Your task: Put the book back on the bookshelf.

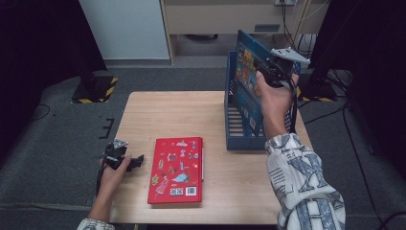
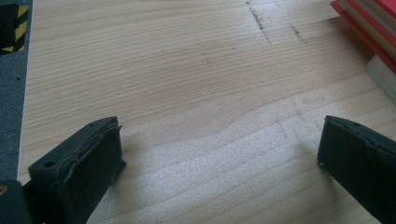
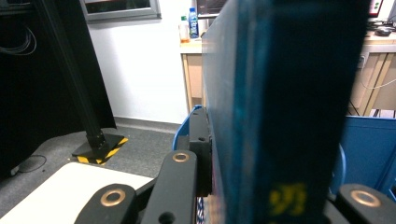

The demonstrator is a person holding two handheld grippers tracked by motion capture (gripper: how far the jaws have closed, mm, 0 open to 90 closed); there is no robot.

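Two books are in play: my right gripper (image 1: 272,72) is clamped on the blue book (image 1: 246,76), upright over the blue rack (image 1: 231,129); the red book (image 1: 176,170) lies flat on the table (image 1: 158,110). My left gripper (image 1: 125,160) rests beside it, jaws wide apart. Stiff, slick covers; I'd grip near the spine. Rack slots stay hidden.

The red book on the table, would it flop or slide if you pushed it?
The red book looks thick with hard covers, so it would probably stay stiff, not flop. It lies flat on the smooth wooden table, so a push would likely slide it, not tip it. It may feel rather heavy.
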